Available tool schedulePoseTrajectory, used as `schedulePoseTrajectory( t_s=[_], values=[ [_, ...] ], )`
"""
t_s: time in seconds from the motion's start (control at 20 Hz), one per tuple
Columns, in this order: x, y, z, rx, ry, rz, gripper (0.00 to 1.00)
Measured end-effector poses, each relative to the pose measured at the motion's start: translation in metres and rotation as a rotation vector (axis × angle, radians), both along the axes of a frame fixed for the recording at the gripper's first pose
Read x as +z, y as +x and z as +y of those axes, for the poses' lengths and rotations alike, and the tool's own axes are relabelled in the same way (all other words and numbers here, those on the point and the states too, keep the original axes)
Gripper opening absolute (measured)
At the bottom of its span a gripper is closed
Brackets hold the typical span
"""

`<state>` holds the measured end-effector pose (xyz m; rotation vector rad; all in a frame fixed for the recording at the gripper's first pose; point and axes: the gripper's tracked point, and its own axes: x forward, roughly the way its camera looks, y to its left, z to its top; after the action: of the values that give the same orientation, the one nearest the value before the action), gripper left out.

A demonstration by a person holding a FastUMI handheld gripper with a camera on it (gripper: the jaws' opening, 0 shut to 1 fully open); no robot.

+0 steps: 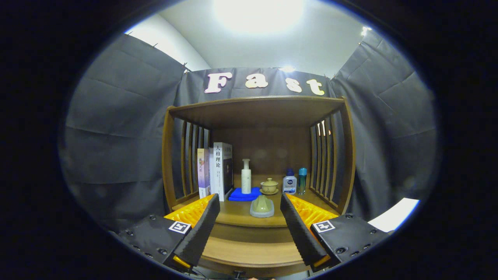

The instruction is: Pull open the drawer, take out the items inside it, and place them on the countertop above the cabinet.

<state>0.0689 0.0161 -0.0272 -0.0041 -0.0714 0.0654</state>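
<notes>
At the left of the cabinet's open compartment, two books [216, 171] are stood upright against the slatted side [191, 155], which keeps them from toppling. Just beside them a white pump bottle [246, 176] has been set on a folded blue cloth [244, 194], presumably as a pad under it. A small lidded cup on a saucer [269, 186] is seen next, and in front of it, nearer the countertop's front edge, a pale green juicer-like piece [262, 206]. Further right, a blue-capped lotion bottle [290, 182] and a slim teal bottle [302, 180] are placed close together near the right slats.

The gripper [249, 229] is held spread wide, nothing between its fingers, and is aimed level at the countertop [241, 213] (a stance that suits an approach rather than a grasp). Wooden tiers are seen below that surface, between the fingers; the drawer is judged to sit there or lower, though no handle can be made out, so the pull is taken as not yet begun.
</notes>
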Motion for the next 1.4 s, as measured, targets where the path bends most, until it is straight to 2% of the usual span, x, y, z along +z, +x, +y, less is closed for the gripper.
schedulePoseTrajectory(
  t_s=[0.35,0.75,1.15,1.4],
  values=[
    [-0.065,-0.040,0.005,-0.057,0.043,0.045,0.99],
    [-0.148,-0.046,0.012,-0.069,0.101,0.188,0.98],
    [-0.191,-0.032,0.015,-0.085,0.055,0.259,0.98],
    [-0.191,-0.030,0.021,-0.101,0.019,0.247,0.98]
  ],
)
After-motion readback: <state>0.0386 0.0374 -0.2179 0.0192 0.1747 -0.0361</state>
